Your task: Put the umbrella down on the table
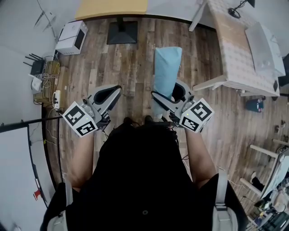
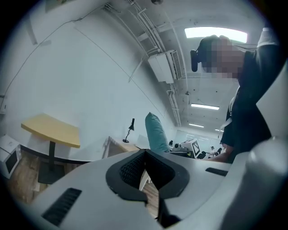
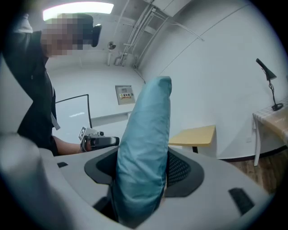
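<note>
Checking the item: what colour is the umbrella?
Light blue-teal umbrella; clearest in the right gripper view.

Floor (image 1: 135,67): wood planks, a white appliance (image 1: 71,37) standing on it.
Table (image 1: 231,52): pale top, black desk lamp (image 1: 235,11) on it.

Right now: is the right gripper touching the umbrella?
Touching. The right gripper view shows the umbrella filling the gap between the right gripper jaws, pads pressed against its sides.

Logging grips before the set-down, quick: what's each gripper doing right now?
Left gripper: closed, empty.
Right gripper: closed on the umbrella.
</note>
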Tool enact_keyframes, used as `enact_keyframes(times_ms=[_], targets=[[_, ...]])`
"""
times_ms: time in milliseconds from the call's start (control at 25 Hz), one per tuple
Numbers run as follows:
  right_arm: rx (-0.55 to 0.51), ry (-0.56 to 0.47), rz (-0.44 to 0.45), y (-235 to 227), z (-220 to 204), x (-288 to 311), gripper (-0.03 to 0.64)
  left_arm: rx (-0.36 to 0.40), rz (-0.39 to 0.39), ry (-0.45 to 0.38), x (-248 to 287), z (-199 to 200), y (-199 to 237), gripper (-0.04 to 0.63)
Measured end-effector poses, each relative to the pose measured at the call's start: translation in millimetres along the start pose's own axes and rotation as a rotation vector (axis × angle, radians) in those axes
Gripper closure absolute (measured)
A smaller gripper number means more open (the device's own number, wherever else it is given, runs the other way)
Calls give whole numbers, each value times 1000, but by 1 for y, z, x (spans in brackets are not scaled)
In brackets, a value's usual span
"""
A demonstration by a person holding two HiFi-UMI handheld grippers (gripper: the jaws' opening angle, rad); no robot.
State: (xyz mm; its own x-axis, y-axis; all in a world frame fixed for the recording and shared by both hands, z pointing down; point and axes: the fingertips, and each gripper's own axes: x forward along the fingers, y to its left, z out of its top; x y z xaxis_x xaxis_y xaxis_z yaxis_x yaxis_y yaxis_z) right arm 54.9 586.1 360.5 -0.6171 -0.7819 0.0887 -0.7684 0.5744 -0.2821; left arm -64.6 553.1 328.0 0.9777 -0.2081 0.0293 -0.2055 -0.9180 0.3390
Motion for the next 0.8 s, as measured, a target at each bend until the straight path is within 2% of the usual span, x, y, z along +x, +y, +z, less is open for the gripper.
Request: enact_keyframes(times_ms=[160, 440, 600, 800], targets=[[43, 10, -9, -2, 0, 8, 321, -20, 3, -16, -12, 0, 6, 583], [52, 27, -14, 5, -1, 19, 319, -61, -18, 19, -24, -13, 8, 583], [54, 23, -23, 7, 2, 21, 321, -28, -5, 42, -32, -14, 12, 583], [10, 36, -47, 3, 4, 14, 320, -23, -20, 29, -32, -12, 12, 583]])
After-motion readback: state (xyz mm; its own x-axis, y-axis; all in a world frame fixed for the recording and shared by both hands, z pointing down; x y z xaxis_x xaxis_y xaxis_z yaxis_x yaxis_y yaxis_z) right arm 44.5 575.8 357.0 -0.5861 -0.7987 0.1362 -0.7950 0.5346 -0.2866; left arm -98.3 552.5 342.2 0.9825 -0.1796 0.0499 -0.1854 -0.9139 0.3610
